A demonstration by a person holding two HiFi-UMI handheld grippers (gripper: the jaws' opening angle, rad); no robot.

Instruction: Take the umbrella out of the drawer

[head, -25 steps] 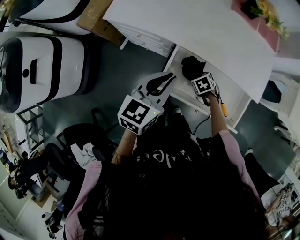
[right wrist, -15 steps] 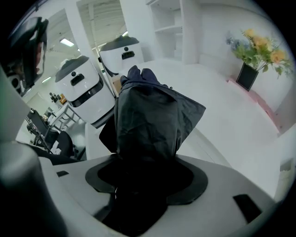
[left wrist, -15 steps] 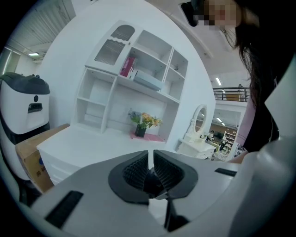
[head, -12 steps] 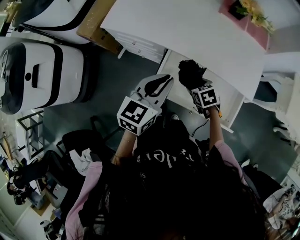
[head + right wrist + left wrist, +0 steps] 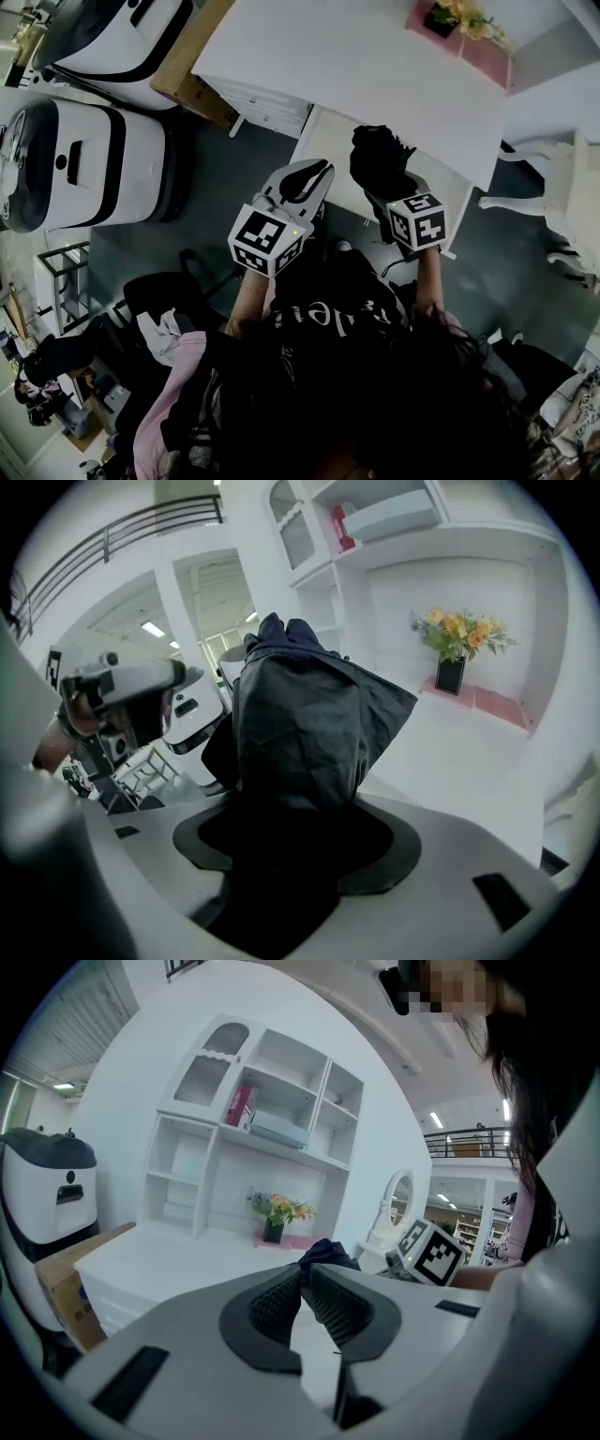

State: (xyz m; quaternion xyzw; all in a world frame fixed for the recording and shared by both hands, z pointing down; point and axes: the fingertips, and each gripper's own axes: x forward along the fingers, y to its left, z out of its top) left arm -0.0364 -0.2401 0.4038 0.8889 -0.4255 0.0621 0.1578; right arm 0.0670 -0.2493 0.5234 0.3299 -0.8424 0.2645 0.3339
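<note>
- Since one second ago the right gripper has come up and toward the person, and the black folded fabric umbrella has come with it. Do you agree?

- Yes. Its two jaws are closed on the lower part of the umbrella, and the loose cloth stands up above them. In the right gripper view the dark bundle fills the whole space between the jaws.

- Where is the umbrella now, relative to the open white drawer?

- It seems to hang over the drawer, clear of its inside, near the edge of the white desk top. I think it is held upright so that the cloth does not catch on the drawer front during the lift.

- And the left gripper?

- It has almost not moved. It hovers just beside the drawer's left part, with its jaws brought together and nothing between them. I judge it only waits there, perhaps to push the drawer afterward.

- So the task is nearly finished?

- I believe so. What remains is to carry the umbrella fully away, and a fold could still drag on the drawer.
</note>
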